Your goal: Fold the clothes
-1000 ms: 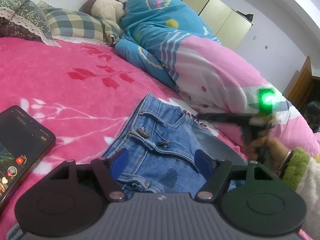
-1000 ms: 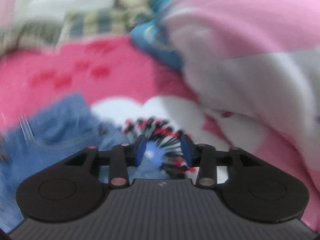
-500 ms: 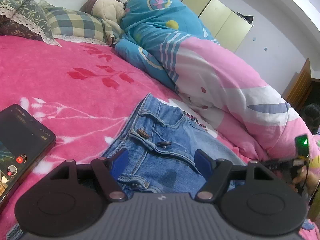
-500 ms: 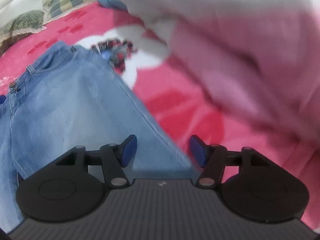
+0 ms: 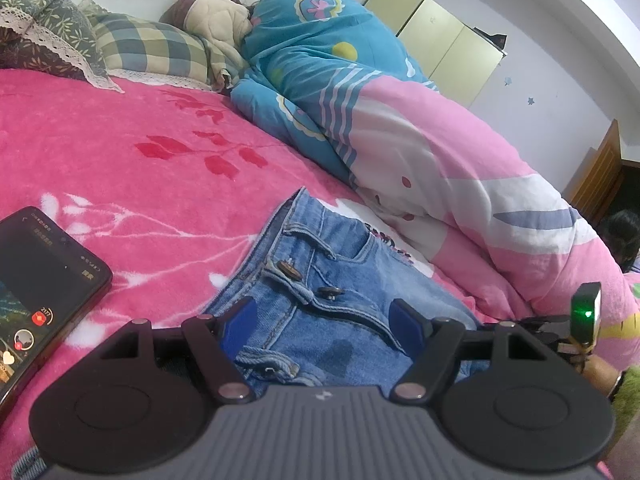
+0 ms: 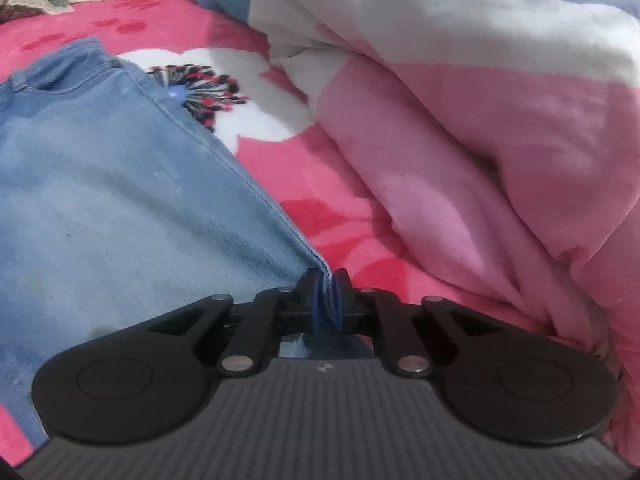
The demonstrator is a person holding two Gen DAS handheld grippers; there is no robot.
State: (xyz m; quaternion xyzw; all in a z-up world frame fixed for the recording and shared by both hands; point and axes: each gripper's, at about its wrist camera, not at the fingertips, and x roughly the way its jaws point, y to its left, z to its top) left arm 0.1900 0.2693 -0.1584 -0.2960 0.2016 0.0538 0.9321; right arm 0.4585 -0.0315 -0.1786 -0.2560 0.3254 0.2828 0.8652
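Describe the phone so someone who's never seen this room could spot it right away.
Start at the bright pink blanket covering the bed, then find the blue jeans lying flat on it. The phone lies on the blanket on the side of the jeans' waistband away from the rolled pink, white and blue quilt. It is the only hard, dark, glossy slab there, its screen lit with small icons.

Your jeans point(image 5: 320, 280) lie flat on the bed point(image 5: 120, 168), waistband toward the pillows point(image 5: 144, 50) at the headboard end. Phone point(image 5: 44, 280) sits on the bed left of the jeans, apart from them. Duvet point(image 5: 400, 152) is heaped along the jeans' right side, near but not on them. Your left gripper point(image 5: 324, 322) hangs over the fly area; right gripper point(image 6: 326, 294) is at the jeans' right edge, w/ duvet just beyond.
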